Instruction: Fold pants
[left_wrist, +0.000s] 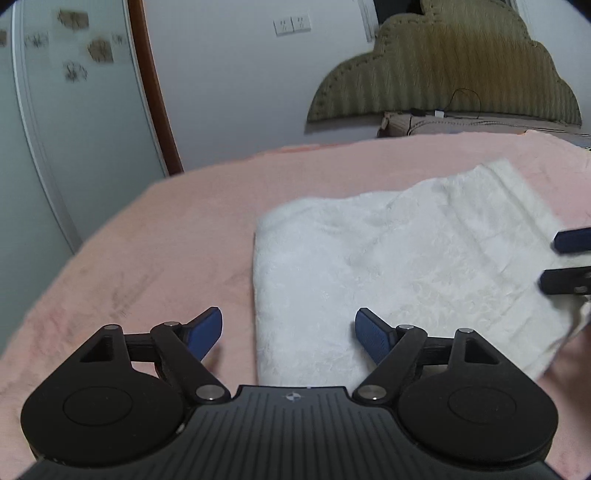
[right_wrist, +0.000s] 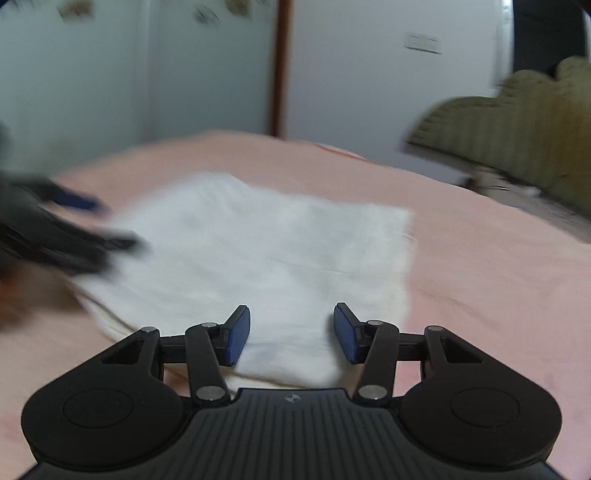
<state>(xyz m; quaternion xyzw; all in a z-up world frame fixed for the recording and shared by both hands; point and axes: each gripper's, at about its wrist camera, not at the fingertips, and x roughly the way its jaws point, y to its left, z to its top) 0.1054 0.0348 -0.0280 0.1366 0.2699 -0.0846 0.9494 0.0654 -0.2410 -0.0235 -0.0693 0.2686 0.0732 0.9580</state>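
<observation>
While both tools gape, left tool (left_wrist: 289, 334), right tool (right_wrist: 291, 332), one seemingly folded white pants (left_wrist: 388, 266), pink bed (left_wrist: 147, 240).

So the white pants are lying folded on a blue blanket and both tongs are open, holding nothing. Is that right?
Nearly. The blanket is pink, not blue, as the left wrist view shows clearly. The rest holds: the white pants lie folded on it, and the left tongs and right tongs are both open, holding nothing.

A pink bedspread (left_wrist: 184, 236) is spread below an olive scalloped headboard (left_wrist: 454, 70). White walls (left_wrist: 229, 81) are divided by a brown door frame (left_wrist: 155, 92); a socket (left_wrist: 292, 24) is mounted high.
</observation>
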